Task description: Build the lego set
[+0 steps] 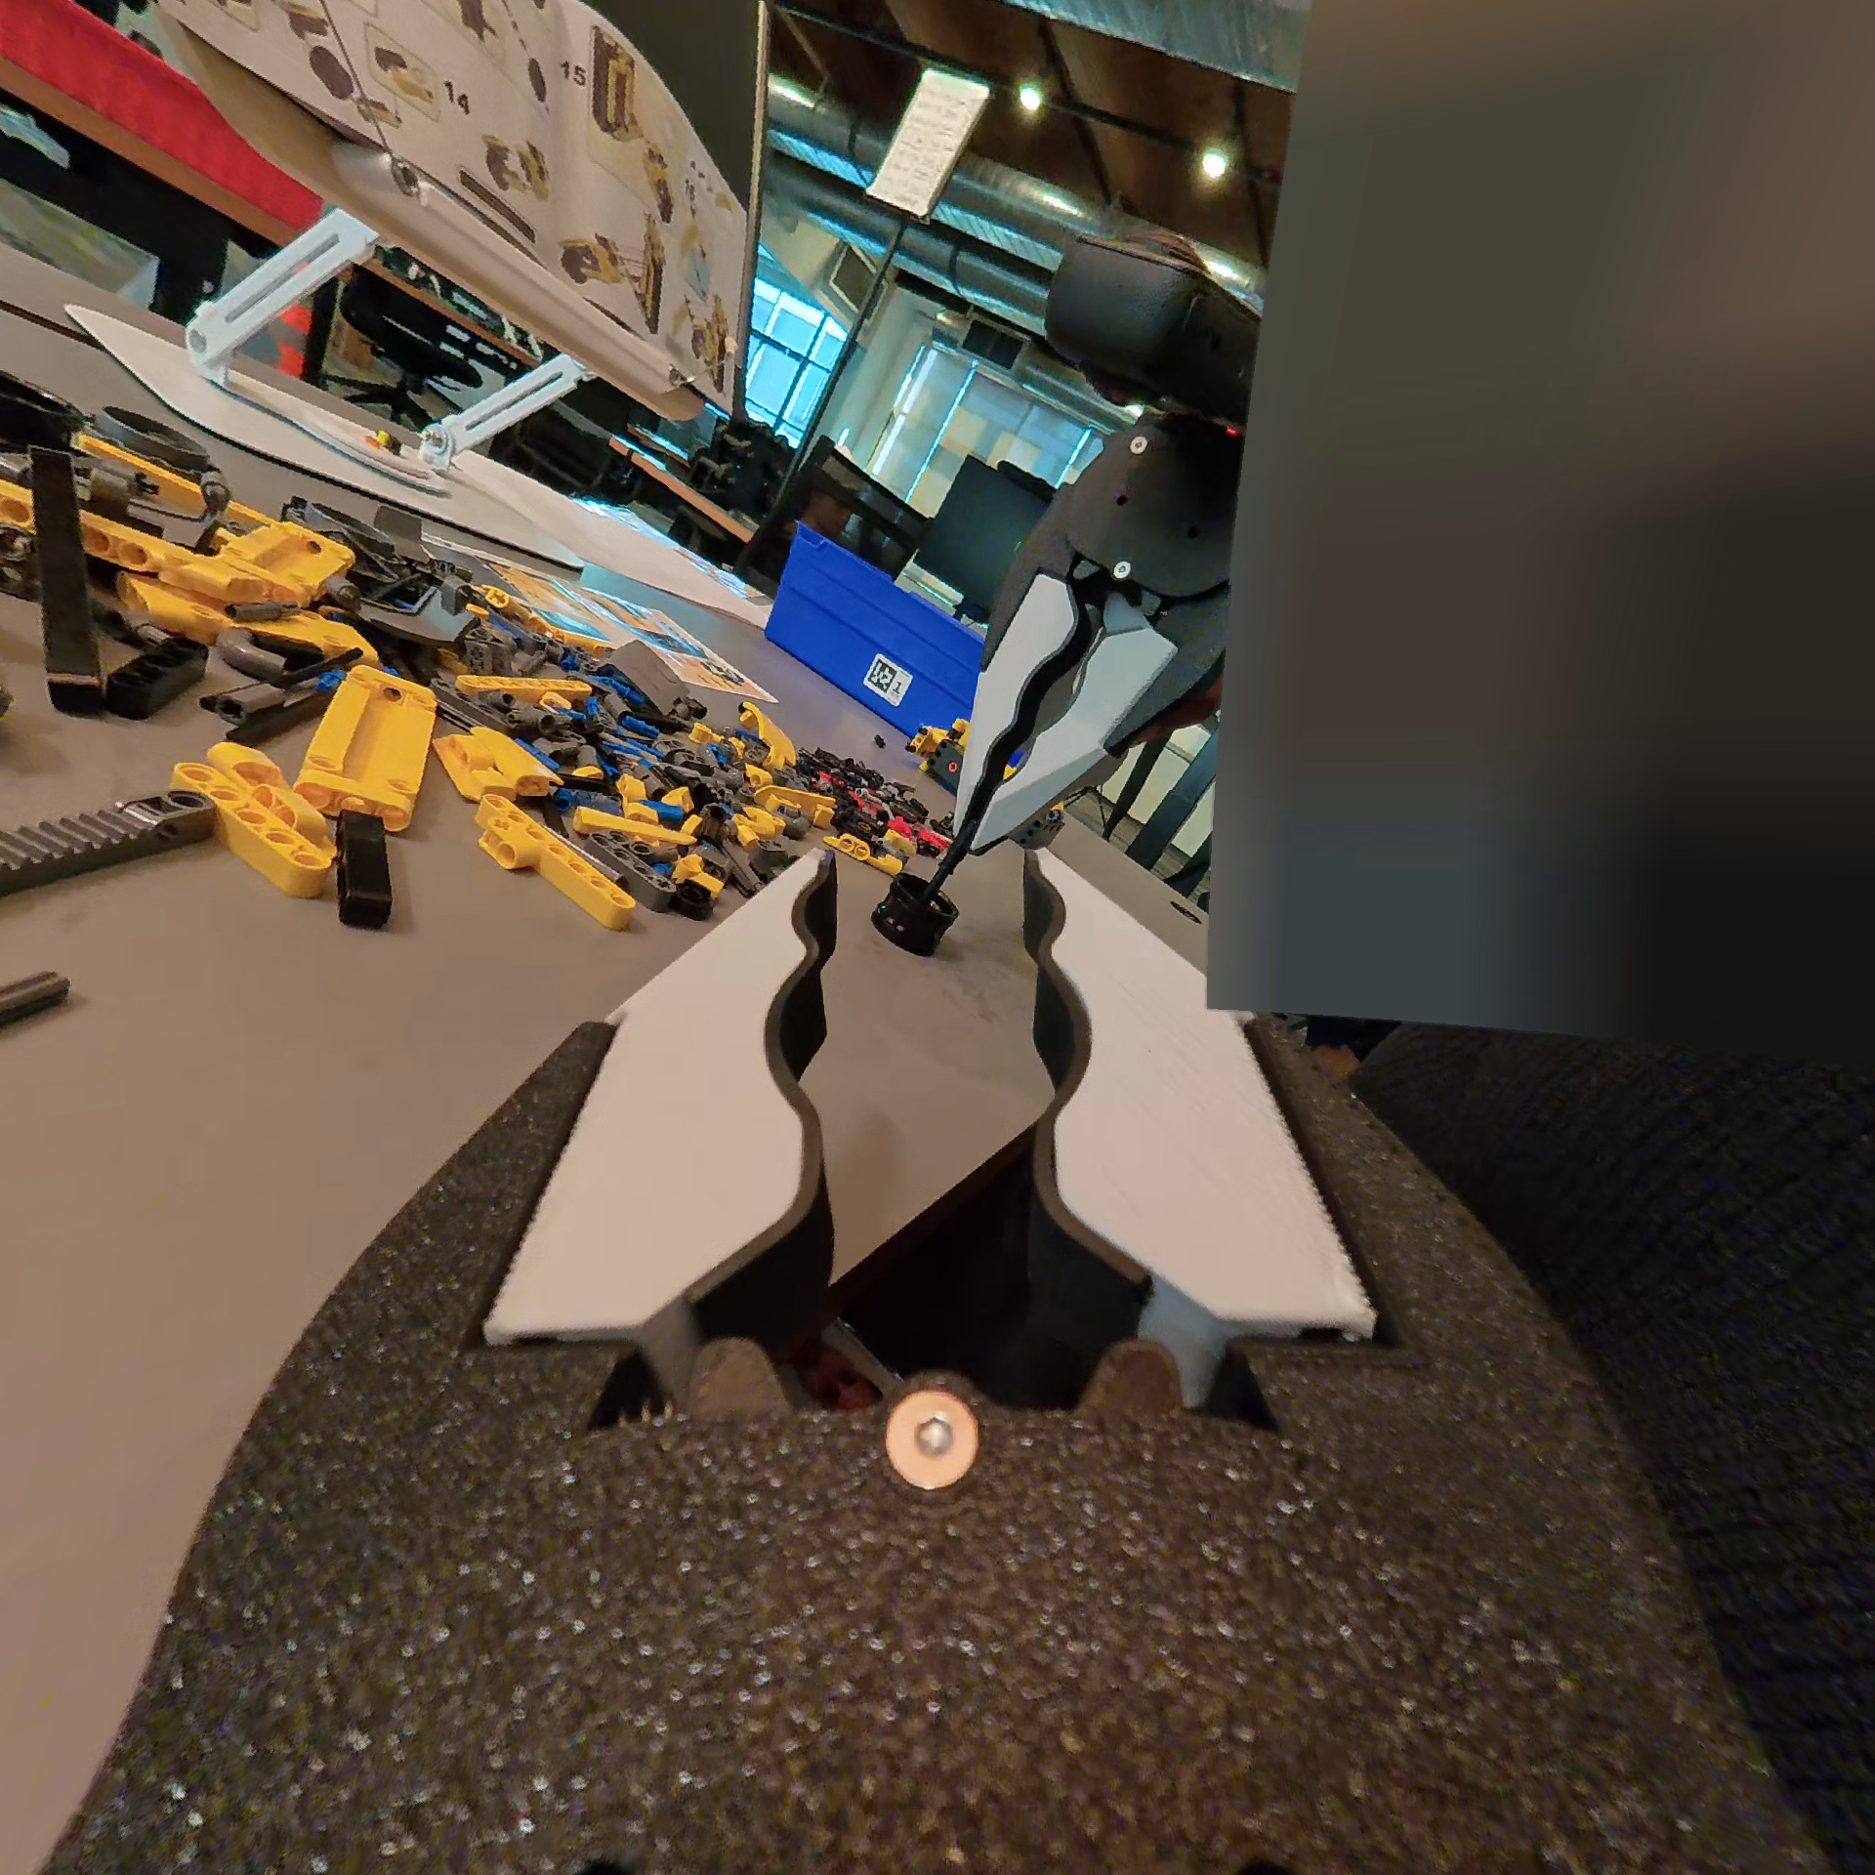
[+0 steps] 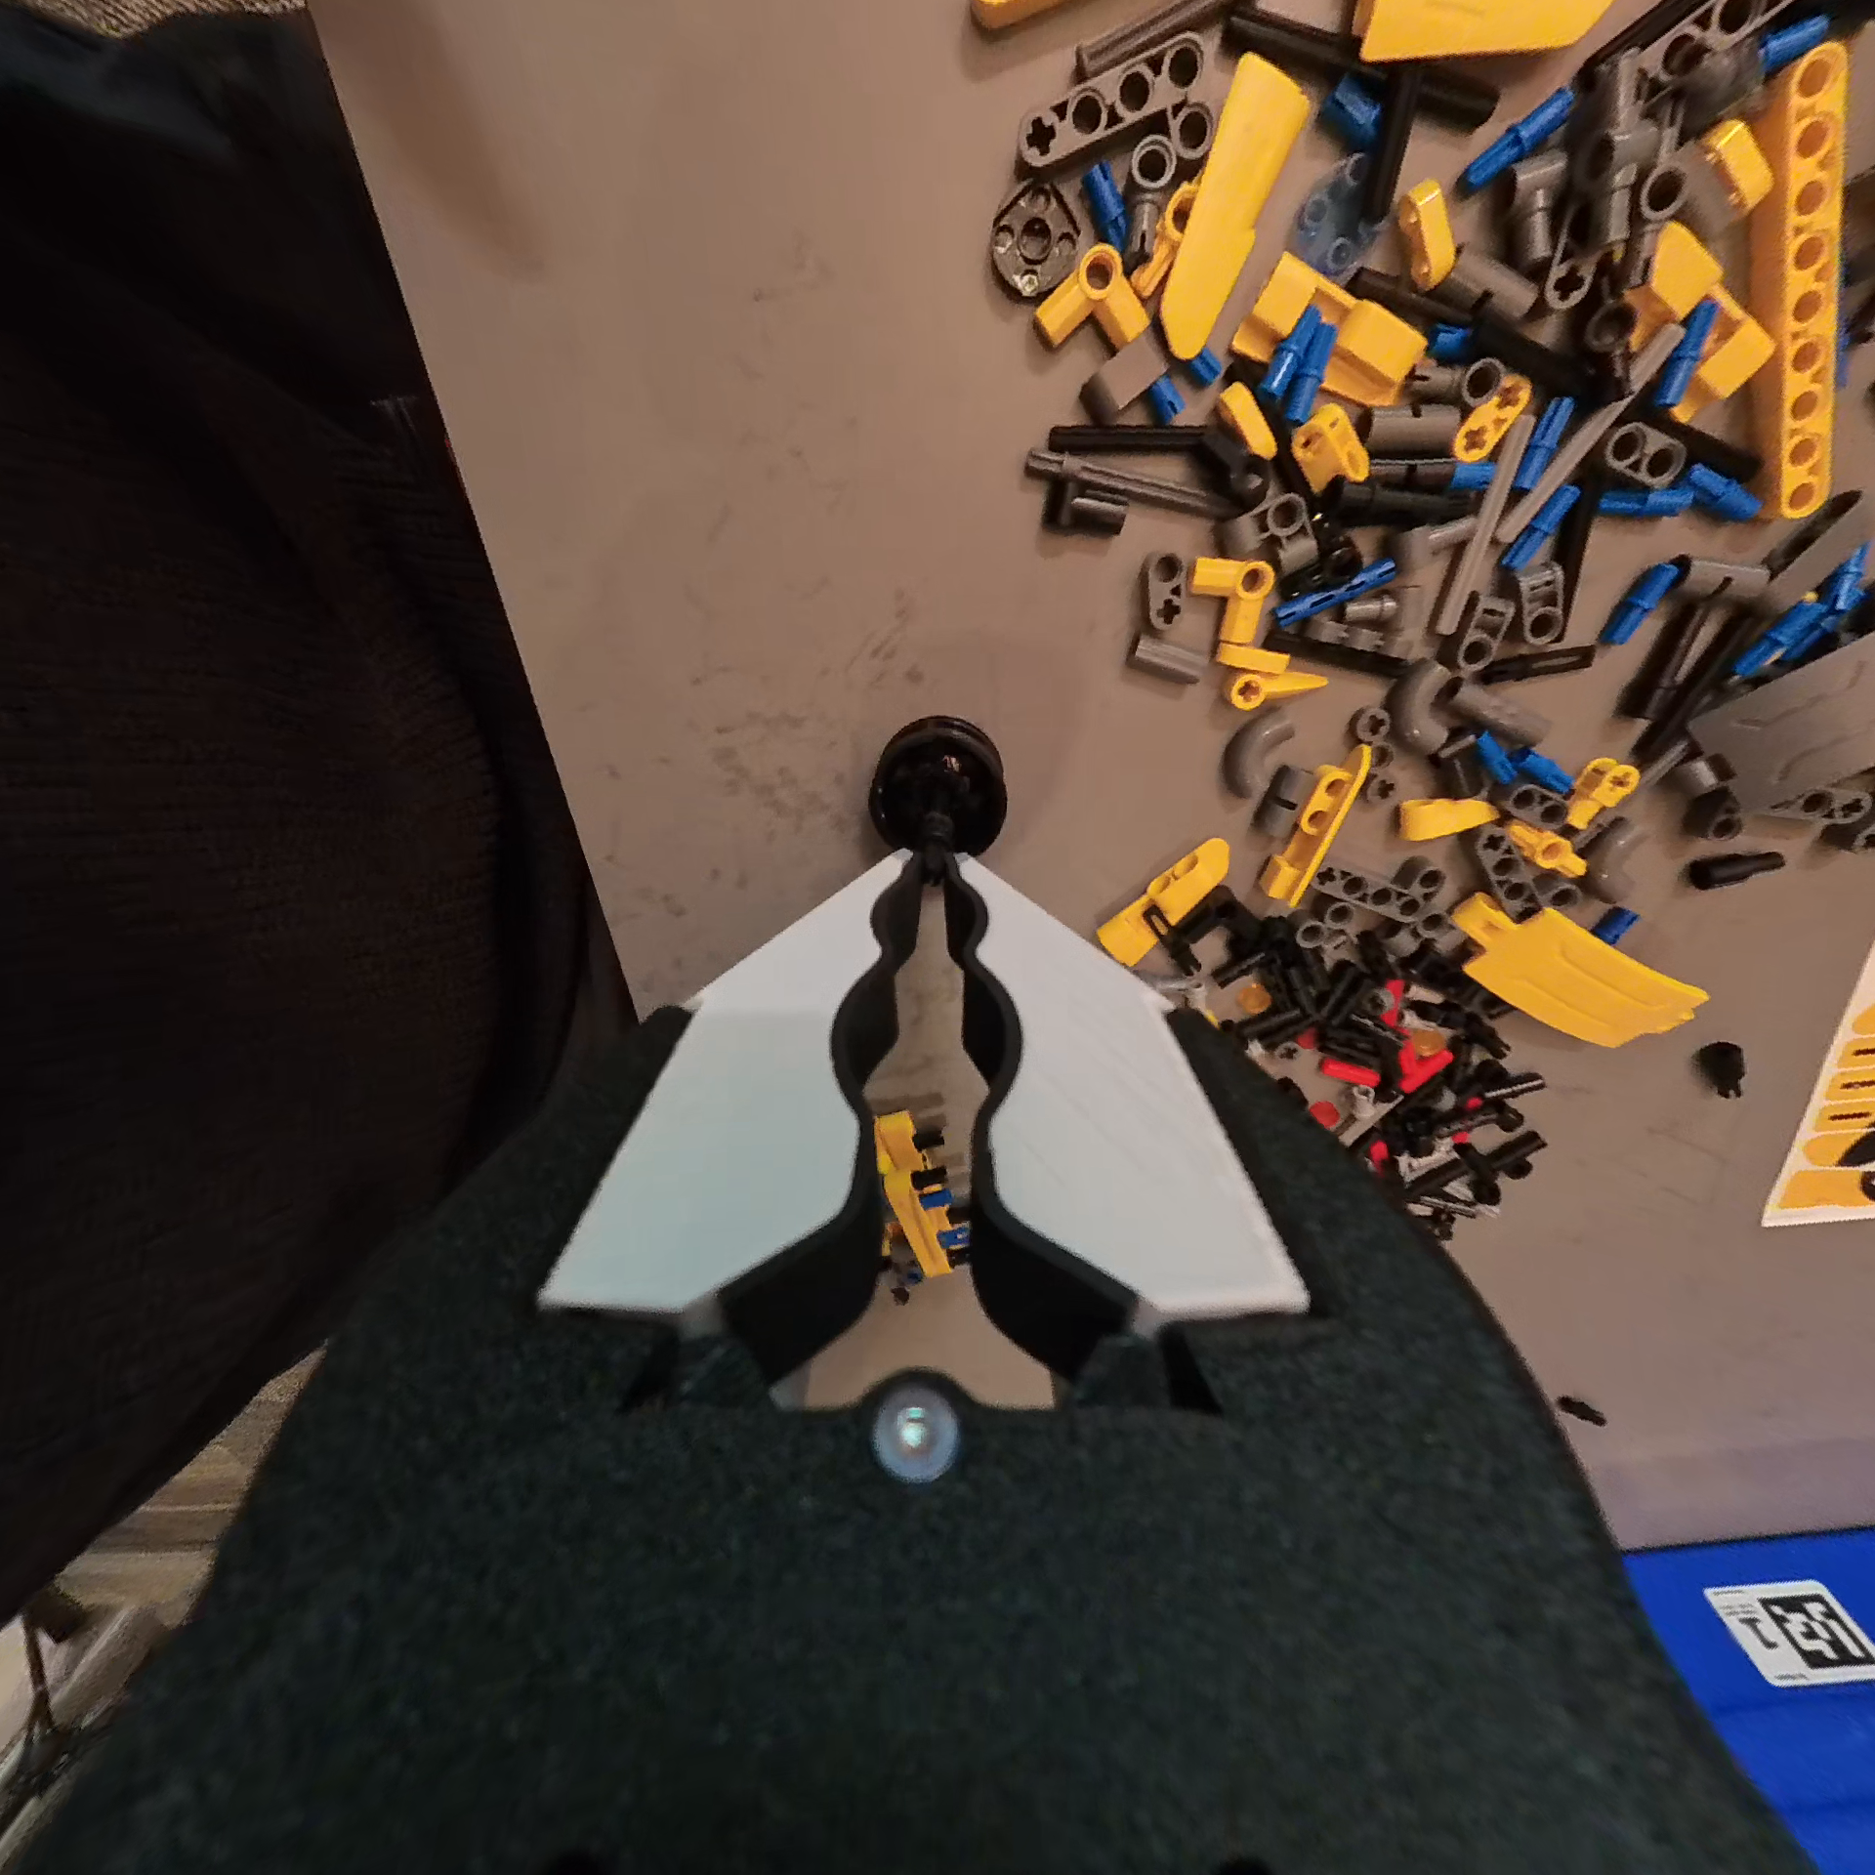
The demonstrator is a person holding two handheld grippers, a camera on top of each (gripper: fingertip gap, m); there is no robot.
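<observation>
The right gripper [image 2: 931, 862] has its jaws pinched nearly together at the tips, clamped on a thin black axle pin [image 2: 939, 824] whose far end is poked into the middle of a small black wheel hub [image 2: 939, 781]. The hub sits on the grey table [image 2: 710, 406], a bit tilted in the left wrist view, well clear of the main heap of parts. From the left wrist camera you can see the same thing side-on — the right gripper [image 1: 962, 847] comes down steeply, tips closed on the pin [image 1: 949, 867], and the hub [image 1: 913, 913] is right under it.

The left gripper [image 1: 928, 883] is spread wide with nothing between its fingers [image 1: 710, 1065]; it hangs low over the table and points at the hub, which sits just beyond its fingertips, more or less centred in the gap.

Around all this: a big scatter of yellow, grey, black and blue Technic-style building pieces [image 2: 1471, 457] to one side, with a smaller clump of little black and red pins [image 2: 1390, 1055] nearer the right gripper. A grey toothed rack [image 1: 91, 832] lies at the left edge of the left wrist view. Further back there's an open instruction booklet [image 1: 528, 152] propped on a white stand [image 1: 274, 304], and a blue bin [image 1: 862, 629] with a tag on it at the table's far end. A sticker sheet [image 2: 1826, 1096] lies at the right edge of the right wrist view — mostly cut off.
</observation>
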